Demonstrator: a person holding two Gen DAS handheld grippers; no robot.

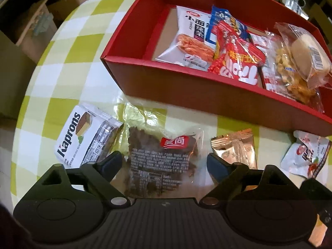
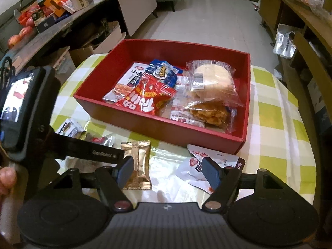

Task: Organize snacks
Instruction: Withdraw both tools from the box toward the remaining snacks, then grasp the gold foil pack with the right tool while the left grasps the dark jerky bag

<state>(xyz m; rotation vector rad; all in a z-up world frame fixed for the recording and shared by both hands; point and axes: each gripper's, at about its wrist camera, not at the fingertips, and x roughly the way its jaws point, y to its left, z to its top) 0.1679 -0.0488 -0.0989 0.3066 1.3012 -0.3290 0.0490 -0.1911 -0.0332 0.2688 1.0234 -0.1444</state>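
A red box (image 1: 186, 81) (image 2: 166, 132) holds several snack packs on a green-checked table. Loose on the table lie a white Kaprons wafer pack (image 1: 83, 137) (image 2: 70, 129), a clear pack of dark dried snack (image 1: 161, 159) (image 2: 99, 141), a gold packet (image 1: 236, 147) (image 2: 138, 166) and a white-red pouch (image 1: 305, 153) (image 2: 207, 166). My left gripper (image 1: 164, 164) is open, its fingers on either side of the dark snack pack. My right gripper (image 2: 168, 172) is open above the table between the gold packet and the white-red pouch.
The table's rounded edge (image 1: 27, 95) runs along the left, with cardboard boxes (image 1: 31, 27) below it. A counter with fruit and boxes (image 2: 47, 16) stands at the far left. A wooden shelf (image 2: 300, 47) stands at the right. The left gripper's body (image 2: 27, 112) shows at the left.
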